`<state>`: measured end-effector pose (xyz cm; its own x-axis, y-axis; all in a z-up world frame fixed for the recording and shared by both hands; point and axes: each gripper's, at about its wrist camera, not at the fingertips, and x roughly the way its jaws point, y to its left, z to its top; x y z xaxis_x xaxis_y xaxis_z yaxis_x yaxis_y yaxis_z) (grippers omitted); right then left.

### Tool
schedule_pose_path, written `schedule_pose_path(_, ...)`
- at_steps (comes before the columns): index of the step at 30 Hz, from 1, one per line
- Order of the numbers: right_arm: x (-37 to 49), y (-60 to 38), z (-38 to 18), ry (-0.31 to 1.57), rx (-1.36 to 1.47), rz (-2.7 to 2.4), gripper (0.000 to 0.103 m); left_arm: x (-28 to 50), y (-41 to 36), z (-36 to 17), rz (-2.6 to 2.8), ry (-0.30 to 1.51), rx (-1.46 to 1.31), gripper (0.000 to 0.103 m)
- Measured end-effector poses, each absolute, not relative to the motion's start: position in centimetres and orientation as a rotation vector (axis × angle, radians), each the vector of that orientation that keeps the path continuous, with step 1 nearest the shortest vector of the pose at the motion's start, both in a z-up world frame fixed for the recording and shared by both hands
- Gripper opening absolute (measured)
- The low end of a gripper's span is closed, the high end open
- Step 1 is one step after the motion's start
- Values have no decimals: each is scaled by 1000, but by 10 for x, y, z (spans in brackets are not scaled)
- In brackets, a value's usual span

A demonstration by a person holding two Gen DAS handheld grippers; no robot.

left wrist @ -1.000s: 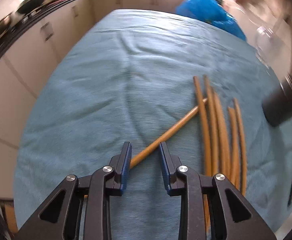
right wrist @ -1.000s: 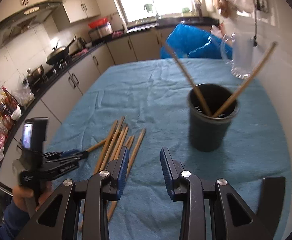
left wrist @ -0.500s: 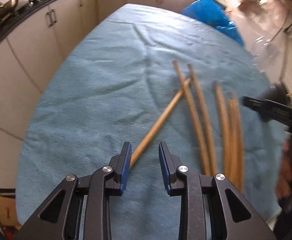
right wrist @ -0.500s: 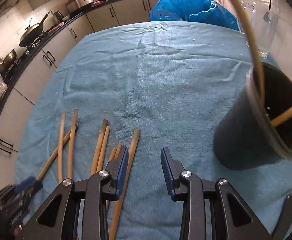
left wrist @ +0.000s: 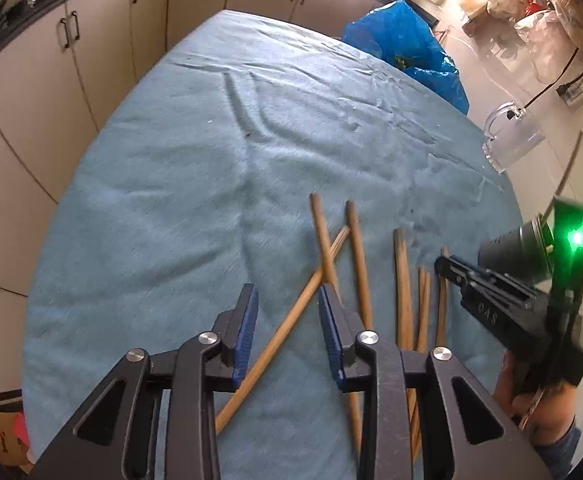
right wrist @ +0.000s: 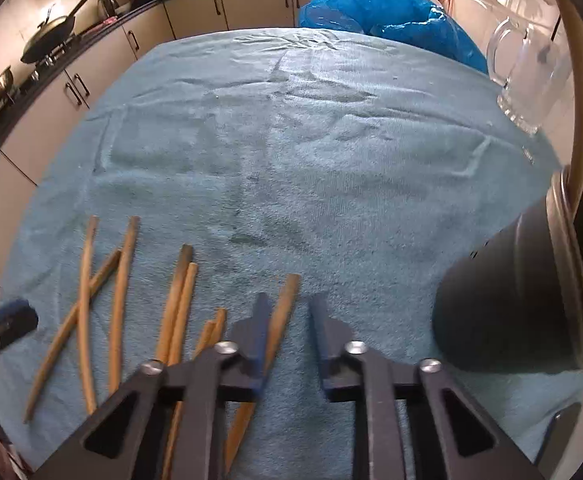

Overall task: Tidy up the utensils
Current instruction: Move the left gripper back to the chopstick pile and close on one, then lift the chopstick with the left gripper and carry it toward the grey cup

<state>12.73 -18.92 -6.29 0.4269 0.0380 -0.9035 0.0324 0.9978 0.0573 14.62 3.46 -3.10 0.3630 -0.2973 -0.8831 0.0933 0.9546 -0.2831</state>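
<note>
Chopsticks (right wrist: 175, 304) of brown wood lie loose on the blue towel (right wrist: 291, 140) that covers the tabletop, all on the near left side of the black holder cup (right wrist: 507, 300). One slanted chopstick (left wrist: 291, 320) crosses under two of the others. The cup stands at the towel's right edge with two more sticks leaning out of its mouth (right wrist: 579, 92).

In the right wrist view, the right gripper (right wrist: 285, 320) hovers low beside the cup; its fingers (right wrist: 255, 328) are closing, and the rightmost chopstick (right wrist: 281, 312) lies between them, against the left finger, while a gap shows on the other side.

In the left wrist view, the left gripper (left wrist: 287, 320) has its fingers (left wrist: 245, 320) spread and opening a little, with the slanted chopstick between them and touching neither pad.

A clear glass mug (right wrist: 527, 68) stands beyond the cup, and a blue plastic bag (right wrist: 379, 8) sits past the towel's far edge.
</note>
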Motion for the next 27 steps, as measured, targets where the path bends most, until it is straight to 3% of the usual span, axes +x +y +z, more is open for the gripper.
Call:
schedule_pose_path(15,119,-208,-50,1096,175,41,7,201,-2,-55,-246,1248,-171,33)
schedule_pose_path(19,122,-211,-53,1117,196,54,12,203,-14,-58,-193,1234,-111,14)
schedule_pose_path(21,123,-211,-55,1122,193,48,15,203,-14,-58,-199,1235,-122,9)
schedule_pose_path(27,130,-204,-61,1136,147,43,21,196,-2,-49,-212,1196,-159,8)
